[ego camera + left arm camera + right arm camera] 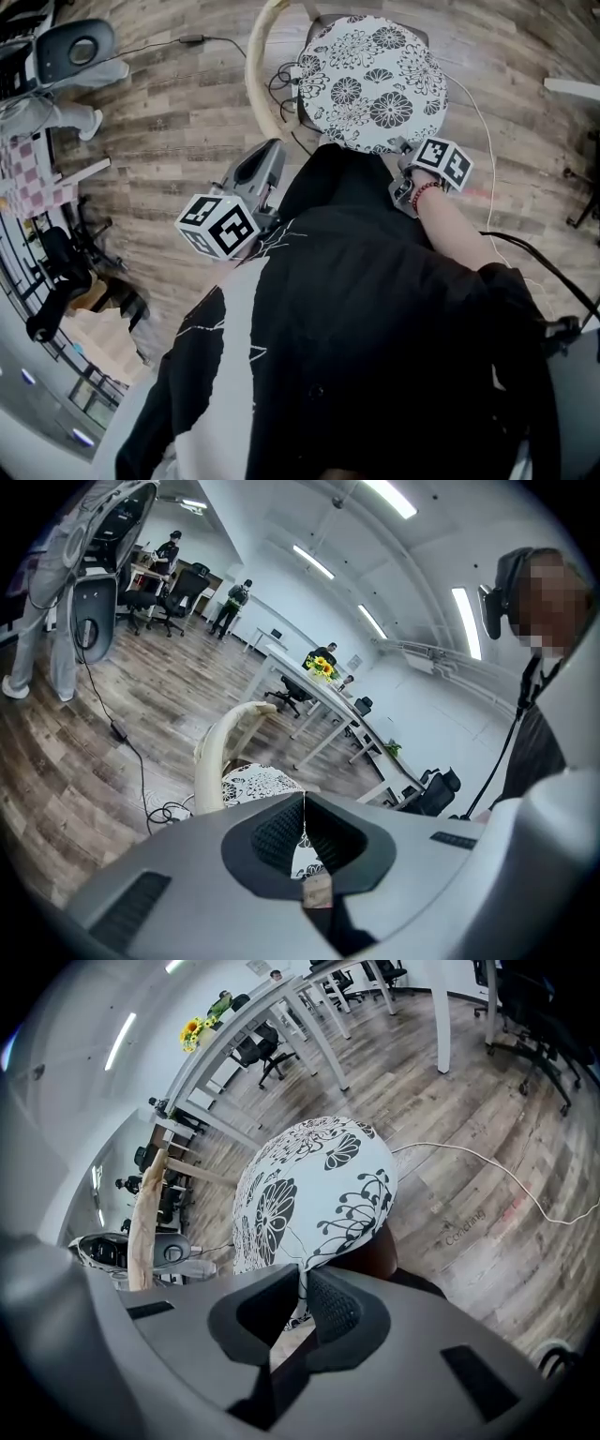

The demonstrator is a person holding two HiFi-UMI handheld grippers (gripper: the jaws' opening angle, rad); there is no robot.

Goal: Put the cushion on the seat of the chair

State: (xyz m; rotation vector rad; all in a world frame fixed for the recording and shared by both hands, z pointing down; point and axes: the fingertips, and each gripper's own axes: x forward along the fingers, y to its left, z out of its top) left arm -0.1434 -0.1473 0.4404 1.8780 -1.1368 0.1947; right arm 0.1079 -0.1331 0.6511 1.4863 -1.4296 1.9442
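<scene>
The round white cushion (pixel 370 80) with black flower print hovers over the chair, which has a curved pale wooden backrest (pixel 258 75). My right gripper (pixel 405 148) is shut on the cushion's near right edge. In the right gripper view the cushion (pixel 309 1194) spreads out from the closed right gripper (pixel 304 1274), with a dark brown seat (pixel 375 1251) showing under it. My left gripper (pixel 272 150) sits left of the cushion, apart from it and shut on nothing. In the left gripper view the left gripper (pixel 303 808) points at the backrest (pixel 220 747) and the cushion (pixel 253 785).
Black cables (pixel 281 80) lie coiled on the wood floor beside the chair, and a white cable (pixel 478 122) runs off to the right. A person in grey (pixel 56 112) stands at the far left by an office chair. Long white desks (pixel 309 691) stand beyond.
</scene>
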